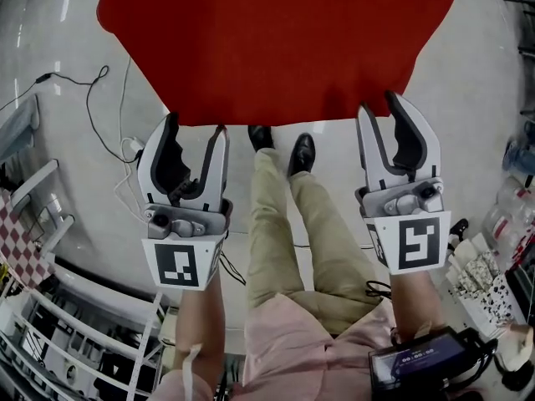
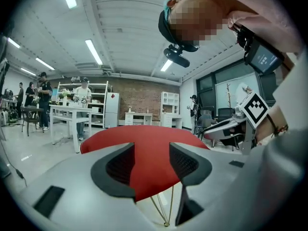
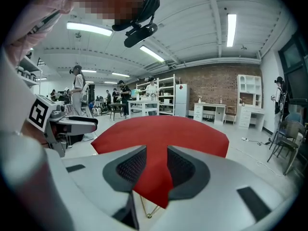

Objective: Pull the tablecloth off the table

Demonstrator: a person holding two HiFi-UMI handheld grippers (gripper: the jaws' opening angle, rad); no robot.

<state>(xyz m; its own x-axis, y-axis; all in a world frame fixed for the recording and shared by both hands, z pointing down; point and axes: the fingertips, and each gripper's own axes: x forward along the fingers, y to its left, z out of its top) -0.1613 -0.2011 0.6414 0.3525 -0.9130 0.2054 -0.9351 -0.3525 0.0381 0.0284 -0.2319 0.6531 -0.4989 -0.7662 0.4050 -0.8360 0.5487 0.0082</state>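
Parted jaws on the left gripper (image 1: 197, 128) and on the right gripper (image 1: 379, 105), each standing about half open and gripping nothing. Red fabric fills both gaps, yet sits clear of the pads (image 2: 120, 165).

Tablecloth (image 1: 276, 40) spread flat over the table ahead of the person, near edge right at the fingertips, a pointed flap hanging below that edge. Table itself hidden under the cloth, apart from thin table legs (image 2: 163, 211) showing beneath the flap.

Likely troubles from here:
- Closing too shallow on the edge and pinching air, or only a sliver of hem apt to slide out under tension.
- Pulling harder on one side than the other, so twisting or bunching the cloth instead of sliding it.
- Dragging or tipping a light table on such slender legs, should the fabric cling to the top.
- Dropping the freed cloth over the shoes (image 1: 284, 144), or snagging on the cable (image 1: 96, 98) lying on the floor at the left.

Cloth: matte, deep red, smooth with hardly a crease, soft enough to drape into a point. Pads: dark, finely ribbed, curved inward. Gripper shells: pale grey, smooth, hard-looking. Legs: thin, gold-coloured rods converging downward. Floor (image 1: 75, 124): pale, glossy, streaked with reflections.
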